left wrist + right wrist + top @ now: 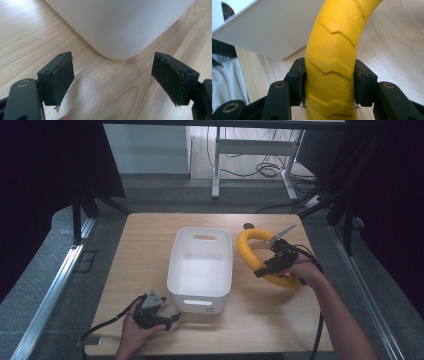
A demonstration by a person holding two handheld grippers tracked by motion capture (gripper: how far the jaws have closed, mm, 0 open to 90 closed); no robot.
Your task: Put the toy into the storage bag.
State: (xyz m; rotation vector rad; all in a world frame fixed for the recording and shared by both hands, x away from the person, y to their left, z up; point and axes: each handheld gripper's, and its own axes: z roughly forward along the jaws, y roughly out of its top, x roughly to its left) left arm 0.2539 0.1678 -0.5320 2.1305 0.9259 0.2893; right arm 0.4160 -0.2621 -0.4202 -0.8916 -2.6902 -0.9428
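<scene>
My right jaws [329, 82] pinch the yellow ring [260, 260] across its tread, holding it off the surface [280, 320] right of the bin [200, 270], ready to drop in; my left jaws [112, 80] wait spread by its near corner

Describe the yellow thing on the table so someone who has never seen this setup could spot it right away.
Start at the white plastic bin in the middle of the wooden table; the yellow curved piece lies just to its right. The right gripper is shut on it. It is the one bright yellow thing there, an open ring with a pebbled skin and raised zigzag ridges.
</scene>
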